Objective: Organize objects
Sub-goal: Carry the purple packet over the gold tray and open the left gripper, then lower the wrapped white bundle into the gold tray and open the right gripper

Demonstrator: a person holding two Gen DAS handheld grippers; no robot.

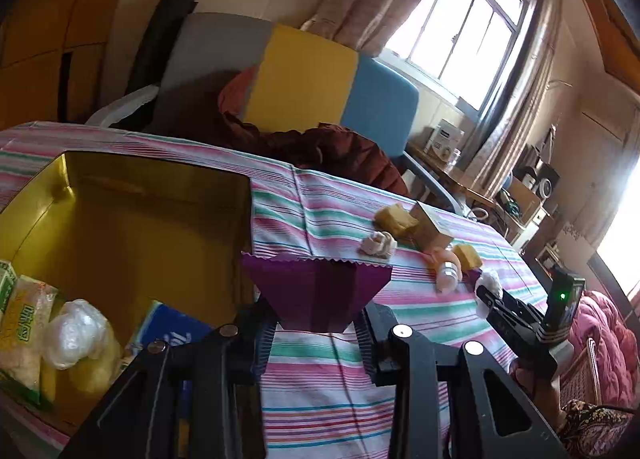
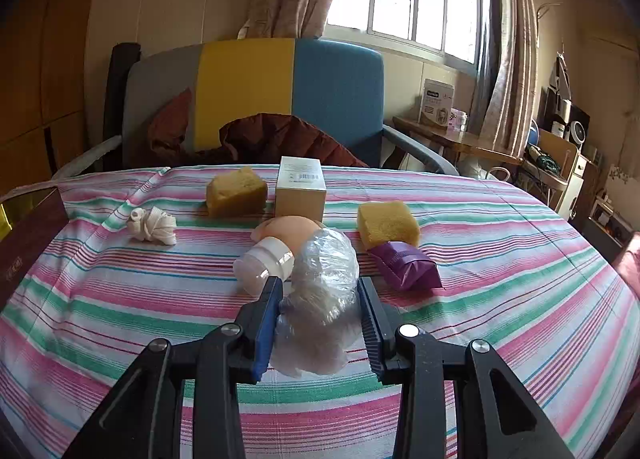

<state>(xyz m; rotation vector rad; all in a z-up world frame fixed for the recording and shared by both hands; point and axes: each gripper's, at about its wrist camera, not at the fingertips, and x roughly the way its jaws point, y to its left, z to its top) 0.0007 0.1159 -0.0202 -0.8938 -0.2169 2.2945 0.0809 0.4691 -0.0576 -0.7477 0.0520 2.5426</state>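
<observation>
My left gripper (image 1: 316,319) is shut on a purple packet (image 1: 316,291) and holds it above the striped tablecloth, just right of an open gold-lined box (image 1: 132,219). The box holds a green-yellow snack pack (image 1: 24,323), a clear plastic bundle (image 1: 76,333) and a blue tissue pack (image 1: 168,329). My right gripper (image 2: 320,291) is shut on a clear plastic-wrapped bundle (image 2: 320,299). Beyond it lie a peach bottle with clear cap (image 2: 272,255), two yellow sponges (image 2: 236,191) (image 2: 386,223), a small carton (image 2: 300,187), a white cloth knot (image 2: 154,227) and a second purple packet (image 2: 406,265).
The table is covered by a pink-green striped cloth (image 2: 520,259). Behind it stands a grey-yellow-blue chair (image 2: 280,91) with a dark red jacket (image 2: 280,139). A cluttered side table (image 2: 460,139) and shelves stand at the right under the window.
</observation>
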